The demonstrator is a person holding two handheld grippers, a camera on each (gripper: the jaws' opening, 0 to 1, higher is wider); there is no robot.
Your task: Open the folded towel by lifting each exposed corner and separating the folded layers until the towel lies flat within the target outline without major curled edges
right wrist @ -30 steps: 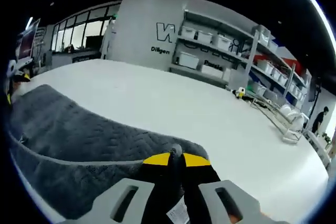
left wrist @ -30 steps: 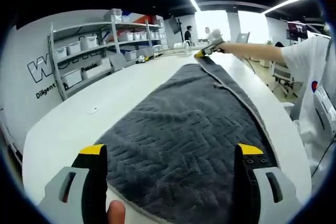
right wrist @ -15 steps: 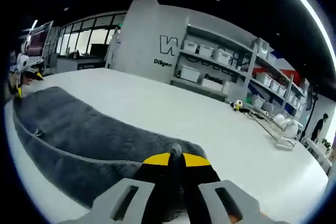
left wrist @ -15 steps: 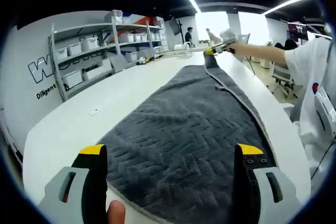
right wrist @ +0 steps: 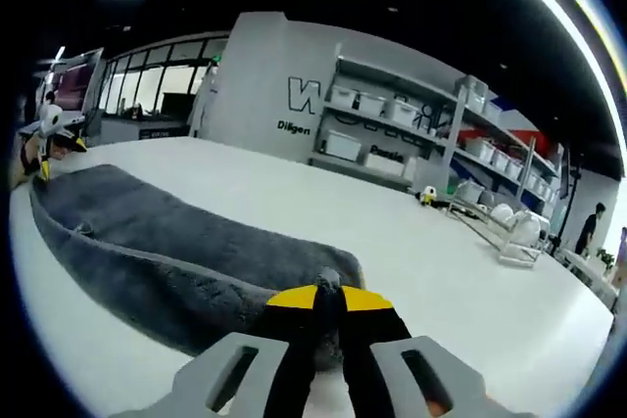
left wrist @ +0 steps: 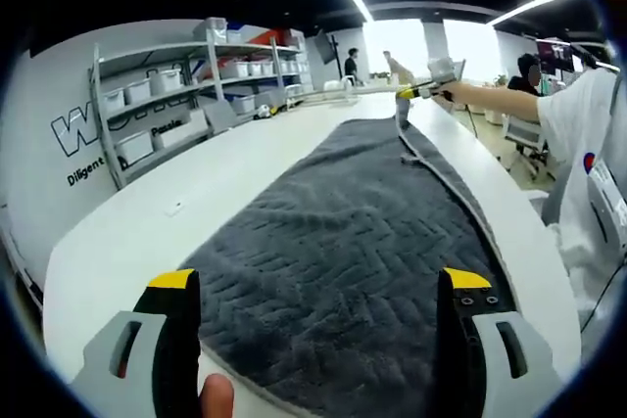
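Note:
A dark grey towel [left wrist: 343, 232] with a zigzag weave lies lengthwise on the white table [left wrist: 137, 232]. My left gripper [left wrist: 319, 286] hovers open over its near end, yellow-tipped jaws wide apart and nothing between them. At the far end my right gripper [left wrist: 416, 93] holds a towel corner lifted off the table. In the right gripper view the right gripper [right wrist: 328, 293] is shut on that corner, and the towel [right wrist: 147, 242] runs away to the left with its folded edge raised. The left gripper [right wrist: 41, 144] shows small at the far left.
Shelves with white bins [left wrist: 157, 85] line the wall beside the table. A wire rack [right wrist: 509, 232] and a small yellow object [right wrist: 428, 195] stand on the table's far part. A person's white sleeve [left wrist: 578, 144] is along the towel's right side.
The right gripper has risen with the towel corner, pulling the upper layer's edge up off the table. The left gripper has stayed still and open.

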